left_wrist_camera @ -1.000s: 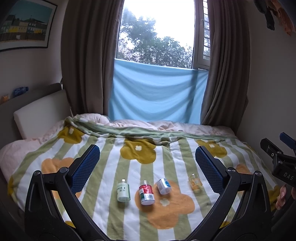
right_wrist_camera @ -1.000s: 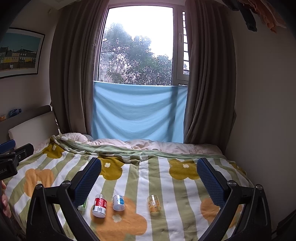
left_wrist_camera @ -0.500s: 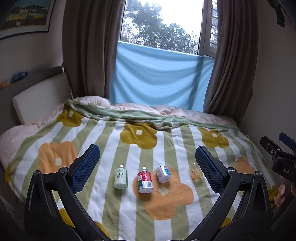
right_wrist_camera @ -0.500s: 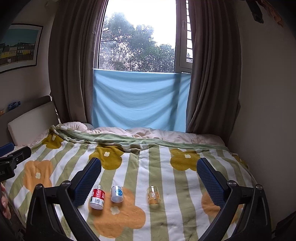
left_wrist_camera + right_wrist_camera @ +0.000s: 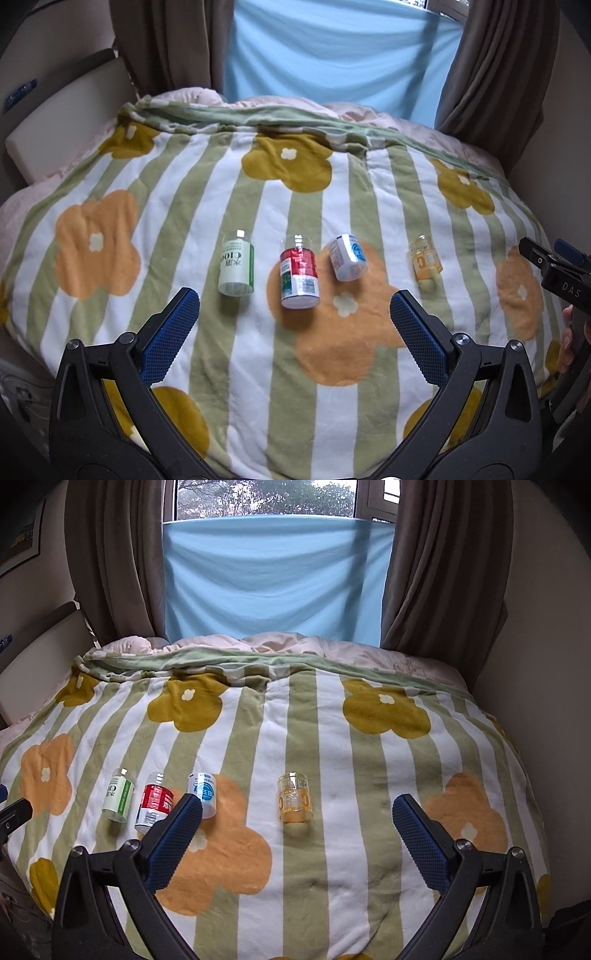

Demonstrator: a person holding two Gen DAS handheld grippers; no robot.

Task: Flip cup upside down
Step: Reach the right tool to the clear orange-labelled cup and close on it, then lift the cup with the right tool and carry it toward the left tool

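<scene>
A small clear cup with orange print [image 5: 294, 802] stands on the striped flower blanket [image 5: 347, 856]; it also shows at the right in the left wrist view [image 5: 425, 262]. My right gripper [image 5: 295, 827] is open and empty, just short of the cup, which sits between and beyond its fingers. My left gripper [image 5: 293, 321] is open and empty, near a red and white cup [image 5: 299, 277]. A green and white cup [image 5: 237, 267] and a blue and white cup [image 5: 348, 257] stand in the same row. Whether rims point up or down is unclear.
The bed fills both views, with a headboard and pillow [image 5: 55, 122] at the left and a wall [image 5: 546, 664] at the right. Brown curtains [image 5: 439, 565] and a blue cloth [image 5: 273, 579] hang behind. The right gripper's body [image 5: 561, 280] shows at the left view's right edge.
Both grippers have moved forward and tilted down toward the blanket; the cups look larger and nearer. Both stay open.
</scene>
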